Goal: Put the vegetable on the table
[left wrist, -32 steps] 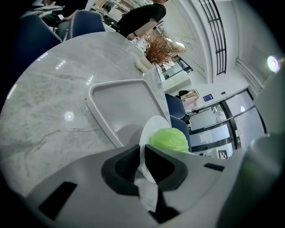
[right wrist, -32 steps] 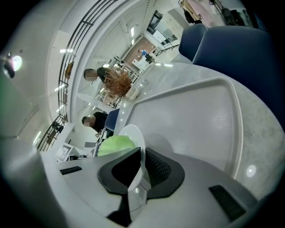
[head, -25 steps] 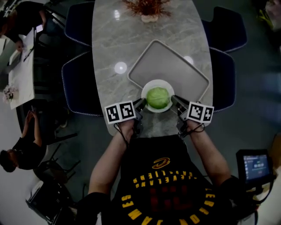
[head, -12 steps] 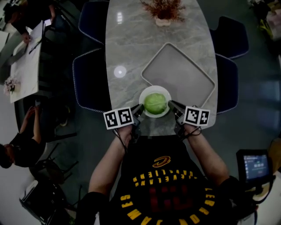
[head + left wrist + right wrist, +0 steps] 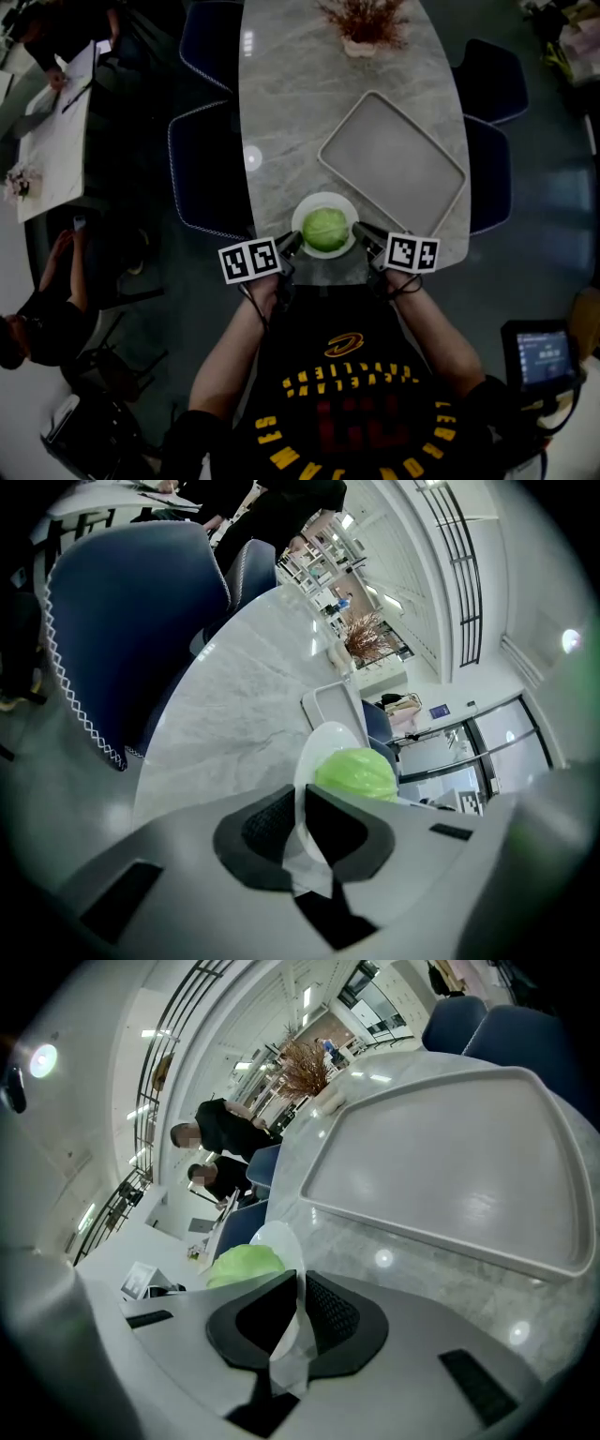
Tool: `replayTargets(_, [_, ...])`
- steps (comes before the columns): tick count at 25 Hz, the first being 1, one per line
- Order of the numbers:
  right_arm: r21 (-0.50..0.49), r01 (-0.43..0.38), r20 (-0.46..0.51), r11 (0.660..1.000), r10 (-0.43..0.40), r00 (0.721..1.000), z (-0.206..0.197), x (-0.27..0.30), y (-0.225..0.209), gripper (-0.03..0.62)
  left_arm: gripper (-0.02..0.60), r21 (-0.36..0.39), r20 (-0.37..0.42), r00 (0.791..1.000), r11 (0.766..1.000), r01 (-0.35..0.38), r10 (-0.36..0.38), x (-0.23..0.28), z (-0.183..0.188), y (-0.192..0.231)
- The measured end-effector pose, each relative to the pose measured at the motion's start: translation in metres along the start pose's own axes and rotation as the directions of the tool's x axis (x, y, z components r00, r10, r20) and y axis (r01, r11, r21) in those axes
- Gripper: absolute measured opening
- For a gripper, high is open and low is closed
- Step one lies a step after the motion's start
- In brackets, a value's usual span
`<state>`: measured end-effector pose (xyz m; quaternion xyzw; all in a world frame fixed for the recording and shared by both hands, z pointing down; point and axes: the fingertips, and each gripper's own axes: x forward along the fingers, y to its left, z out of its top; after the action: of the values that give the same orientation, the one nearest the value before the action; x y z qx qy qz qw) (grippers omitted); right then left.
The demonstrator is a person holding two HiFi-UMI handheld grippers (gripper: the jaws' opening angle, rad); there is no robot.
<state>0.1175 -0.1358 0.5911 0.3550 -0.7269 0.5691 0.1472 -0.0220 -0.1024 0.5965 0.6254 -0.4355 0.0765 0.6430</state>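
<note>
Two blue chairs (image 5: pixel 211 169) stand along the left side of the one marble bench (image 5: pixel 281 112). In all there are two hand-held grippers, one white plate, one vegetable, one tray and one potted plant. The left hand-held gripper (image 5: pixel 292 242) is clenched on the left rim of the white plate (image 5: pixel 307 208), its pads pinching the thin edge. On the plate lies the vegetable (image 5: pixel 325 229), a round green head. It sits between the two grippers, just beyond their tips, over the near end of the bench. The right hand-held gripper (image 5: pixel 360 231) is clamped on the plate's right rim. Whether the plate rests on the bench I cannot tell. Farther back and to the right the grey tray (image 5: pixel 394 159) lies near the plate, and the potted plant (image 5: pixel 366 23) stands at the far end. Two more blue chairs line the right side.
</note>
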Motion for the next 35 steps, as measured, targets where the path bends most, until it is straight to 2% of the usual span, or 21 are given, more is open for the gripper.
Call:
replayTargets(6, [0.025, -0.006, 0.006, 1.0, 0.005, 1.0, -0.006, 0.008, -0.005, 0.038, 0.037, -0.012, -0.006, 1.0, 1.0, -0.002, 0.002, 0.002, -0.002, 0.01])
replayTargets(12, [0.013, 0.019, 0.015, 1.0, -0.019, 1.0, -0.039, 0.04, 0.022, 0.038, 0.037, -0.005, -0.028, 1.0, 1.0, 0.011, -0.011, -0.026, 0.002, 0.055])
replayTargets(17, [-0.022, 0.019, 0.002, 1.0, -0.019, 1.0, -0.033, 0.044, 0.009, 0.038, 0.037, 0.003, -0.031, 0.999, 1.0, -0.006, 0.006, -0.012, 0.002, 0.055])
replayTargets(24, [-0.023, 0.045, 0.008, 0.999, -0.045, 0.999, -0.051, 0.062, 0.013, 0.038, 0.037, 0.022, -0.066, 0.998, 1.0, -0.007, 0.008, -0.019, -0.001, 0.08])
replayTargets(35, [-0.001, 0.073, -0.013, 0.997, -0.073, 0.997, -0.059, 0.07, 0.003, 0.038, 0.037, 0.01, -0.1, 0.994, 0.999, -0.031, 0.032, -0.013, -0.007, 0.09])
